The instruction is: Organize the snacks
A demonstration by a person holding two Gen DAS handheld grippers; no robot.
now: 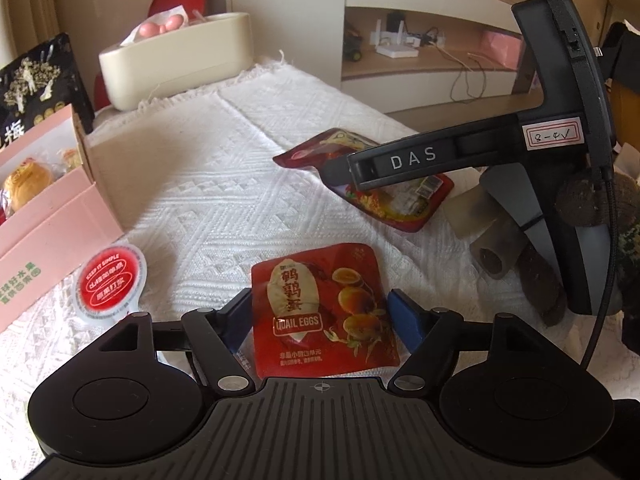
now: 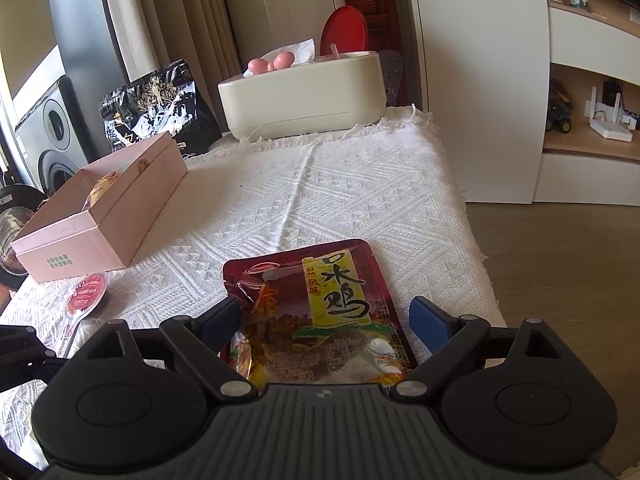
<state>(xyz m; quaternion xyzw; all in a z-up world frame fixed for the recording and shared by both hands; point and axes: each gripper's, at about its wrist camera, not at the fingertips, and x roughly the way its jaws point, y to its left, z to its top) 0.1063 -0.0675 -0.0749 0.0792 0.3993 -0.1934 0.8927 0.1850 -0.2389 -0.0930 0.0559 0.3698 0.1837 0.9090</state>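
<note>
A red quail eggs packet (image 1: 324, 308) lies flat on the white cloth between the open fingers of my left gripper (image 1: 322, 316); whether the fingers touch it I cannot tell. A dark red chicken snack packet (image 2: 320, 316) lies between the open fingers of my right gripper (image 2: 334, 318); it also shows in the left wrist view (image 1: 384, 196), under the right gripper's body (image 1: 460, 156). An open pink box (image 2: 100, 216) with wrapped pastries stands at the left (image 1: 48, 216). A small red-lidded jelly cup (image 1: 110, 284) lies beside it (image 2: 86, 292).
A cream tissue box (image 2: 304, 96) stands at the far end of the table (image 1: 176, 64). A black snack bag (image 2: 156, 108) leans behind the pink box. The table's right edge (image 2: 472, 240) drops to a wooden floor. Shelves stand at the right.
</note>
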